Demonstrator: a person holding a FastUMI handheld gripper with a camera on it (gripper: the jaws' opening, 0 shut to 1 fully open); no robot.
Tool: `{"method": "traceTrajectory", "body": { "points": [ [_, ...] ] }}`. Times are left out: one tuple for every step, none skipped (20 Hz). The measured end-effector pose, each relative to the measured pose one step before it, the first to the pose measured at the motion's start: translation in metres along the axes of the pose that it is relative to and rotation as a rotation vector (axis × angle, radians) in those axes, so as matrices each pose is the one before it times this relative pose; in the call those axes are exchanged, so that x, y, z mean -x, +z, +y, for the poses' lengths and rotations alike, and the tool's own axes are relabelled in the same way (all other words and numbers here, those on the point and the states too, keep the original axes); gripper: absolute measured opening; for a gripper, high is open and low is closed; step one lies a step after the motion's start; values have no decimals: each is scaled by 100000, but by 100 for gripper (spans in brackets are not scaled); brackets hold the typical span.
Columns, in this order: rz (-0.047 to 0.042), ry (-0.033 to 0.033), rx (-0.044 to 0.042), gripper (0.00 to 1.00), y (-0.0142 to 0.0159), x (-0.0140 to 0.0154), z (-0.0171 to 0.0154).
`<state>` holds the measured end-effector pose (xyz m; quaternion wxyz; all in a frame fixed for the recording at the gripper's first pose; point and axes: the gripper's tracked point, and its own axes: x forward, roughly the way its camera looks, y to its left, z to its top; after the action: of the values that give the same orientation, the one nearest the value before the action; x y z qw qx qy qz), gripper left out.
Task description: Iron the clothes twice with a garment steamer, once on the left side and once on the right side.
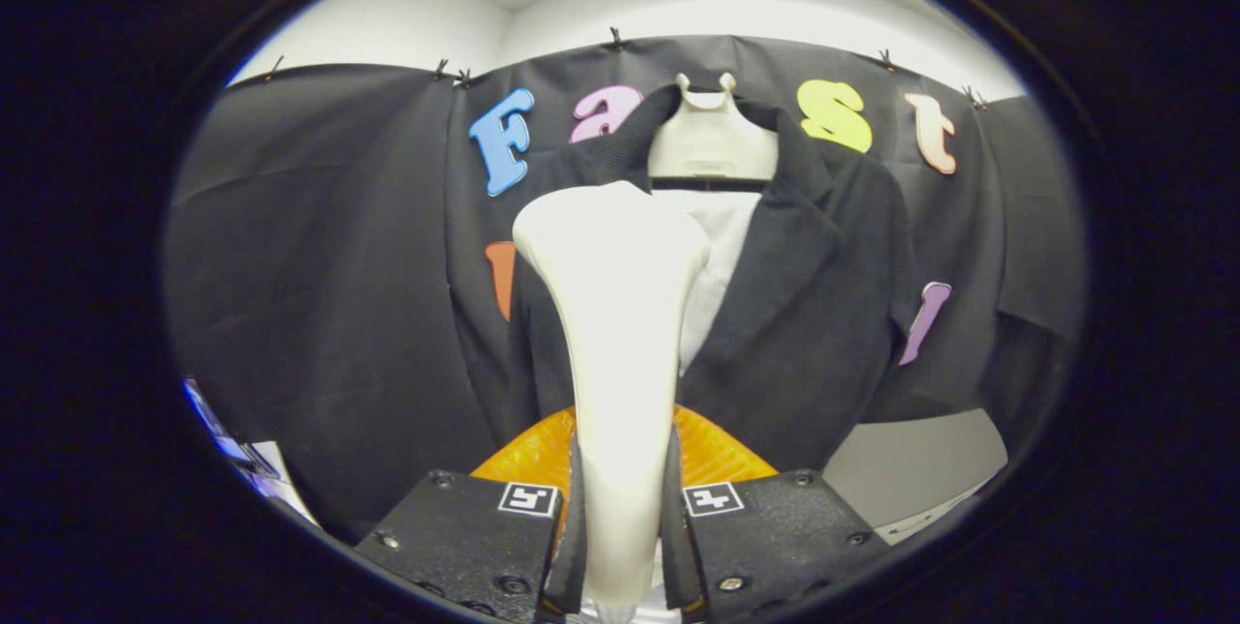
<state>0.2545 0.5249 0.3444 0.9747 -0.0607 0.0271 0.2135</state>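
Cream steamer [620,333] sits pinched btwn your gripper [620,517] fingers, both pressing its handle; an orange part [528,454] is half hidden behind it. Steamer head blocks the dark jacket's [804,314] left lapel. Jacket hangs just ahead on a pale mannequin [712,144]; hem cut off, sleeves hard to make out vs the booth wall.

Black cloth [320,246] hangs as a backdrop, creased and sagging in folds; small clips [614,39] pin its top edge at several points; above it runs a white wall [678,9], meeting at a corner left of centre; a pale mannequin neck [712,144] stands before the cloth, upright, with two small prongs on top; low on the right lies a grey surface [920,459]; low on the left sits a blue-edged object [218,430], too blurred to identify.
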Motion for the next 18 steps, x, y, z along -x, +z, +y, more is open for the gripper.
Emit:
{"method": "traceTrajectory", "body": {
  "points": [
    [115, -530, 1148, 34, 578, -683, 890],
    [652, -382, 287, 34, 366, -641, 578],
    [600, -421, 347, 34, 290, -609, 627],
    [204, -314, 1094, 34, 275, -754, 388],
    [34, -1028, 940, 34, 88, -631, 527],
    [1170, -504, 164, 34, -556, 0, 126],
    [-135, 220, -684, 34, -246, -170, 406],
    [919, -443, 84, 34, -477, -355, -29],
    [1521, -420, -372, 34, -554, -497, 13],
    [1588, 196, -1094, 34, -192, -1139, 294],
    [975, -200, -302, 34, -165, -857, 35],
    [774, -1231, 320, 34, -228, -765, -331],
    [942, -1390, -246, 34, -420, -482, -268],
    [783, -262, -383, 34, -609, -59, -115],
    [1074, -76, -248, 34, -670, -191, -63],
    [1120, -188, 26, 34, -489, -326, -265],
    [802, -30, -290, 34, -355, -390, -102],
    [731, -108, -119, 34, -326, -505, -104]
  ]
}}
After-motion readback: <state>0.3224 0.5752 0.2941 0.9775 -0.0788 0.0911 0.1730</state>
